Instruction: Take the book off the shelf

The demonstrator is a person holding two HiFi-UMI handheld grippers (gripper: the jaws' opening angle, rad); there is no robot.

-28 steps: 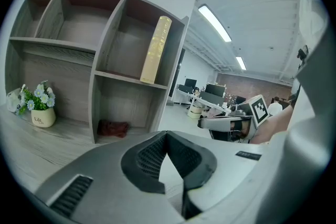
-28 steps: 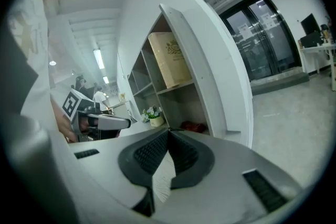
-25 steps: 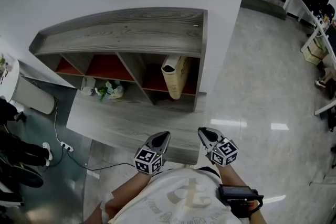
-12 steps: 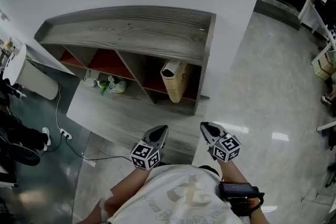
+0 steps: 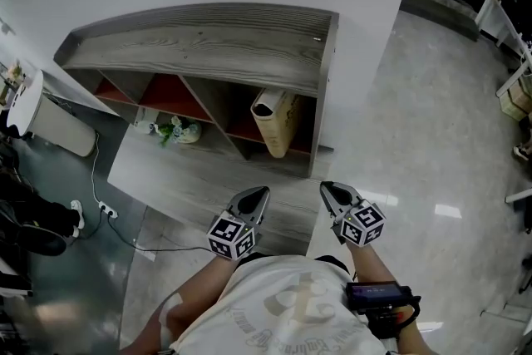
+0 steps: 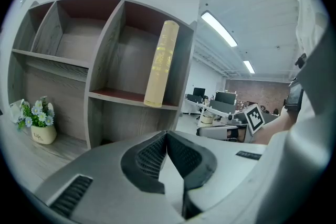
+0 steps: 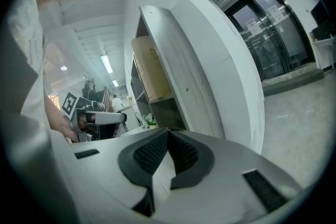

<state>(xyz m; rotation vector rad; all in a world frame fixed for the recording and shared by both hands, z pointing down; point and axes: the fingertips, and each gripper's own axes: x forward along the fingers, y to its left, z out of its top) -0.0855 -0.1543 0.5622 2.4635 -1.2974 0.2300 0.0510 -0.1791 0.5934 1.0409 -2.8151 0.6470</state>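
Note:
A cream-coloured book (image 5: 277, 122) stands upright, leaning a little, in the rightmost upper compartment of the grey wooden shelf (image 5: 208, 46). The left gripper view has the book (image 6: 161, 64) up and to the centre, beyond the jaws. My left gripper (image 5: 259, 195) hovers over the low bench in front of the shelf, shut with nothing in it. My right gripper (image 5: 329, 190) is beside it, level with the shelf's right end, also shut and empty. In the right gripper view the book (image 7: 150, 74) shows edge-on past the shelf's side panel.
A small pot of flowers (image 5: 177, 130) sits on the bench (image 5: 191, 183) under the shelf. A white bin (image 5: 58, 131) and a power strip with cables (image 5: 106, 212) lie at the left. Glossy floor (image 5: 416, 145) spreads to the right, with desks at the far right.
Both grippers have moved forward toward the shelf and now sit higher in the head view. Their jaws stayed shut. The book has not moved.

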